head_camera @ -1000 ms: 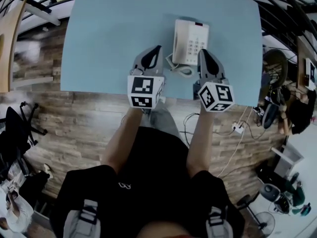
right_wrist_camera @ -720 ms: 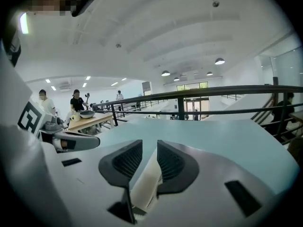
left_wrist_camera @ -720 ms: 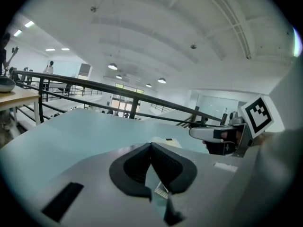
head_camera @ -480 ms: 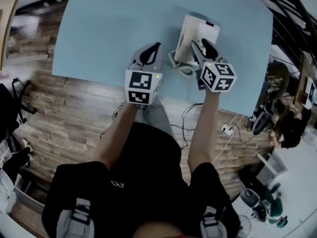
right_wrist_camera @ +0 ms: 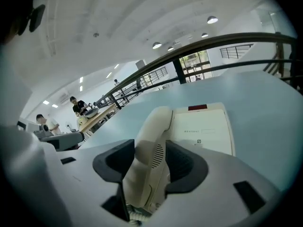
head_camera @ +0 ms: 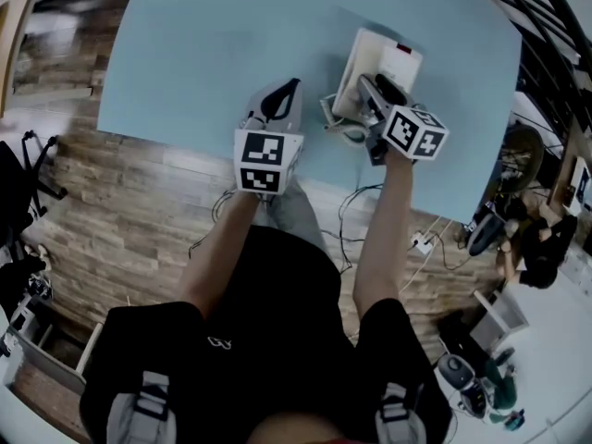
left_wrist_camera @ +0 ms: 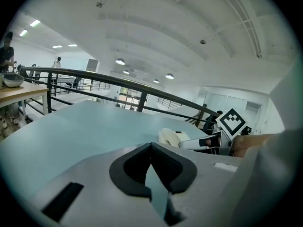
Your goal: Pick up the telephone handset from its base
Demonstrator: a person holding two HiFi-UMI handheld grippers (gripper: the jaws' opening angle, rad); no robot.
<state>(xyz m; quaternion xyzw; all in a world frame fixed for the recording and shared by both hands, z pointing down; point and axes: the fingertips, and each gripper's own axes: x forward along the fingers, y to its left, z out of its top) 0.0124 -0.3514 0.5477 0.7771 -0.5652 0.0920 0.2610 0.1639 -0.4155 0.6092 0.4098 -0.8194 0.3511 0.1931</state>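
A cream telephone base (head_camera: 404,61) sits on the pale blue table (head_camera: 203,54), toward its right. The handset (right_wrist_camera: 150,145) lies in its cradle along the left side of the base (right_wrist_camera: 203,131). My right gripper (right_wrist_camera: 151,161) straddles the handset, its jaws opening, one dark pad on each side of it. From the head view the right gripper (head_camera: 377,89) reaches over the phone. The coiled cord (head_camera: 347,133) curls at the phone's near end. My left gripper (head_camera: 280,100) hovers left of the phone, shut with nothing in it, and its tips (left_wrist_camera: 151,148) meet.
Loose cables and a power strip (head_camera: 421,241) lie on the wooden floor below the table's near edge. A dark railing (left_wrist_camera: 94,74) runs behind the table. People stand at a far wooden table (right_wrist_camera: 90,115).
The right gripper has moved forward from the phone's near right corner and dropped over the handset, with its jaws now spread. The left gripper has sunk a little.
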